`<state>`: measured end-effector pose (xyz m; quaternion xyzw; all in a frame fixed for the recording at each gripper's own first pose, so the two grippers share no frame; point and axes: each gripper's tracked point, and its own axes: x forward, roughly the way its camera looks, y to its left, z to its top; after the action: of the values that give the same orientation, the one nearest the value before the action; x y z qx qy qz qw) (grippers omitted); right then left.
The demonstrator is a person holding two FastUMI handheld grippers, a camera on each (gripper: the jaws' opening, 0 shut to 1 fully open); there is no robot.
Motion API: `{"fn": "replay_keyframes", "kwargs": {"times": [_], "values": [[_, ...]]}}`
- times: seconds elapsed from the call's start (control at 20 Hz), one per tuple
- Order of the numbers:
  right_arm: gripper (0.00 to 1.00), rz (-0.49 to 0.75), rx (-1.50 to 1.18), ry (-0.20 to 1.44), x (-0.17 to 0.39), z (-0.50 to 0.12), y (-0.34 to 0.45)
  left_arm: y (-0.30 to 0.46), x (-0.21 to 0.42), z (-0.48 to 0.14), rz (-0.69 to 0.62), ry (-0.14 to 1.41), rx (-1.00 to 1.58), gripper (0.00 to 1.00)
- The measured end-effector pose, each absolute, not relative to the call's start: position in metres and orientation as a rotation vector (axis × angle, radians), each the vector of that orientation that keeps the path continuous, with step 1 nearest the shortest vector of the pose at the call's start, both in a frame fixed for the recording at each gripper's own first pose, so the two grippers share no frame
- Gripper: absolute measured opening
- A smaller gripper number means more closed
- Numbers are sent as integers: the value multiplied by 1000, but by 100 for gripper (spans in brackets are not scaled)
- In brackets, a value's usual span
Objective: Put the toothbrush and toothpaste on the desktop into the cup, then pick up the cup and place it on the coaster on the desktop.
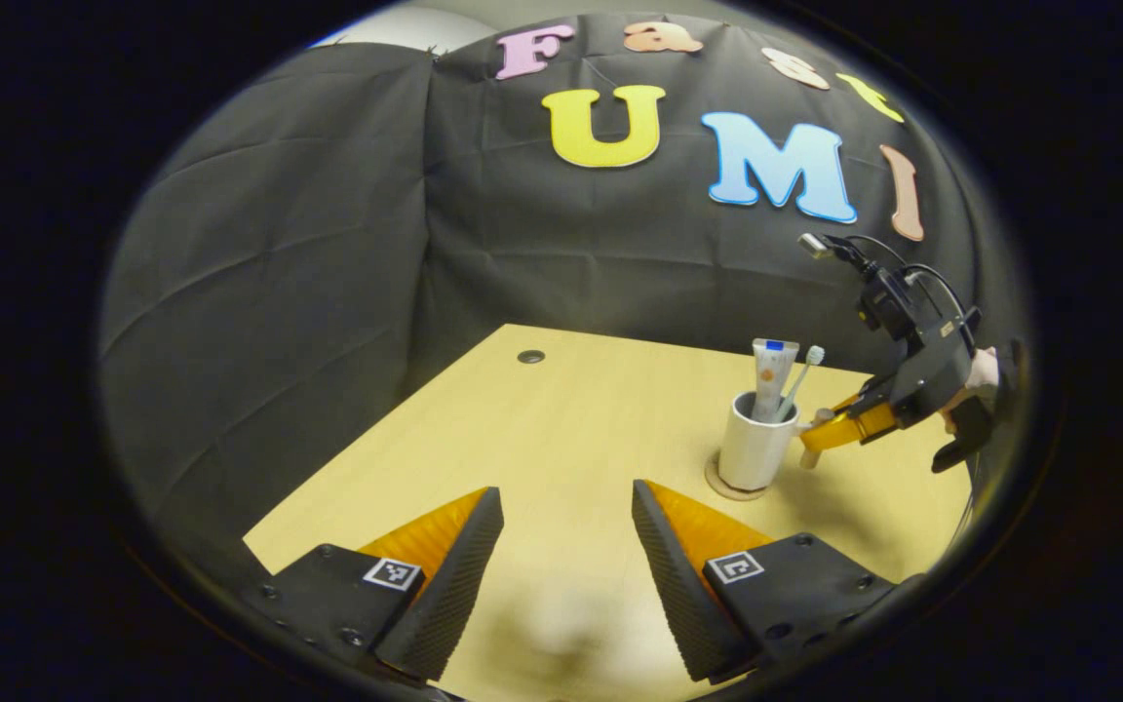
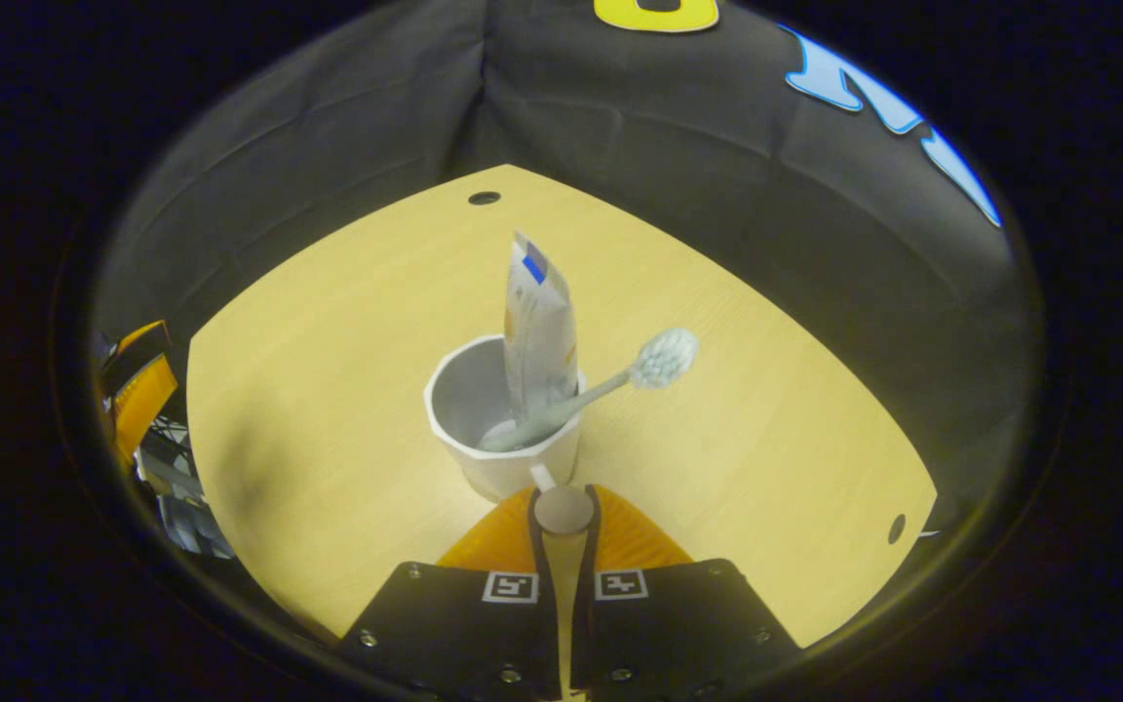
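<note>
Your left gripper (image 1: 566, 551) has two wedge-shaped fingers with ribbed inner pads (image 1: 449, 585), each bolted to a flat black plate with small round screws and a square black-and-white marker tile (image 1: 393, 573). Your right gripper (image 2: 563, 526) has the same black plates, screws and paired marker tiles (image 2: 510, 586). In the left gripper view, its black boxy body (image 1: 922, 366) has looping black cables (image 1: 922, 278) and a small silver-tipped plug on top.
</note>
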<state>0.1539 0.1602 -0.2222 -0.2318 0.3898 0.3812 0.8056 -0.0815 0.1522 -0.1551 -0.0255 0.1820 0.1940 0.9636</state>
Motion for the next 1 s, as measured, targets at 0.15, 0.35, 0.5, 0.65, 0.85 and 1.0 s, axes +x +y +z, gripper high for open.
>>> {"fn": "replay_keyframes", "kwargs": {"times": [0.15, 0.35, 0.5, 0.65, 0.85, 1.0], "values": [[6, 820, -529, 816, 157, -222, 158, 152, -79, -157, 386, 369, -59, 91], [7, 806, -522, 808, 156, -224, 160, 145, -70, -154, 360, 361, -45, 92], [10, 791, -523, 839, 154, -233, 157, 137, -63, -150, 337, 353, -36, 91], [22, 766, -462, 838, 152, -226, 161, 130, -58, -146, 316, 346, -22, 91], [22, 731, -410, 808, 146, -222, 157, 120, -53, -138, 288, 333, -2, 91], [22, 708, -346, 791, 139, -212, 152, 112, -46, -129, 258, 318, 15, 89]]}}
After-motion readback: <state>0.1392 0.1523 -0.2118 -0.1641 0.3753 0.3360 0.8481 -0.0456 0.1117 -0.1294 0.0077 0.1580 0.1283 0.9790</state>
